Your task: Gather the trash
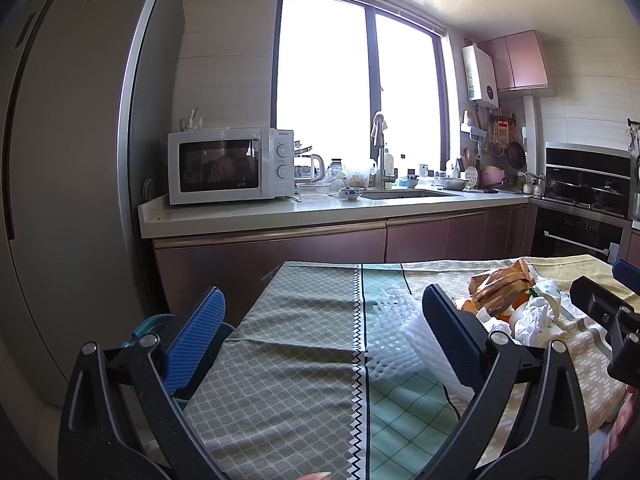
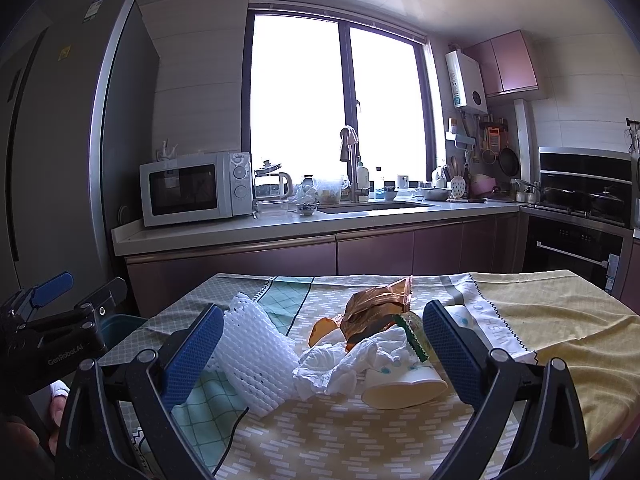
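A heap of trash lies on the cloth-covered table [image 2: 540, 320]: a white foam fruit net [image 2: 252, 356], a crumpled white tissue [image 2: 340, 364], a paper cup [image 2: 404, 384] on its side, a brown foil wrapper [image 2: 376, 304] and an orange peel [image 2: 320, 330]. My right gripper [image 2: 324, 336] is open just in front of the heap, its fingers either side of it and holding nothing. My left gripper [image 1: 320, 312] is open over the table's left part, with the foam net [image 1: 392, 320] beside its right finger. The wrapper [image 1: 500, 284] and tissue [image 1: 532, 316] lie farther right.
A teal bin [image 2: 120, 328] stands on the floor off the table's left edge, also visible as the bin [image 1: 160, 328] behind my left finger. Behind the table run a counter [image 1: 280, 212] with a microwave [image 1: 228, 164] and a sink; a fridge [image 1: 60, 160] stands left, an oven [image 2: 572, 244] right.
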The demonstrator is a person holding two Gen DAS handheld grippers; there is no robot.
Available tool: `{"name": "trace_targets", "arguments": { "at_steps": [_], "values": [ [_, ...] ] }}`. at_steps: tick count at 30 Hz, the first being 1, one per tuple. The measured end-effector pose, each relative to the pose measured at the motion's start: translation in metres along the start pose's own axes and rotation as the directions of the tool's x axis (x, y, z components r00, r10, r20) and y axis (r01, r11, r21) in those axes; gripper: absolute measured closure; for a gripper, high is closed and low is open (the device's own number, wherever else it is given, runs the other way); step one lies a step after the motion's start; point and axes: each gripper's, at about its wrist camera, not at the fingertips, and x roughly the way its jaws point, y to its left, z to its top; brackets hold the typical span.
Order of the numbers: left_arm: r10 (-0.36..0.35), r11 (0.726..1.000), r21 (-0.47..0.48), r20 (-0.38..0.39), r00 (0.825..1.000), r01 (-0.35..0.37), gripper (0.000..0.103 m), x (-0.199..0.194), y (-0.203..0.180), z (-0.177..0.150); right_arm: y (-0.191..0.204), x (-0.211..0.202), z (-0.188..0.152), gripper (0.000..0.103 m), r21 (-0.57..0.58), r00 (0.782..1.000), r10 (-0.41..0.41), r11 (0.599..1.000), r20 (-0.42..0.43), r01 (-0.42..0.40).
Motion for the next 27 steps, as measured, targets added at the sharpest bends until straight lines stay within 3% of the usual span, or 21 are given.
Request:
{"name": "trace_targets", "arguments": {
  "at_steps": [19,27],
  "values": [
    [-0.017,1.0,0.007,-0.018,1.0,0.017,0.006,0.004,-0.006,-0.005,-0.009,0.004,-0.002,0.006,0.017,1.0,0.002,1.0,-0.016,-0.002],
    [-0.112,0.993,0.022,-0.115,0.987,0.115,0.006,0.024,-0.015,-0.012,-0.039,0.019,-0.015,0.006,0.081,0.994,-0.023,0.996,-0.111,0.032]
  ]
}}
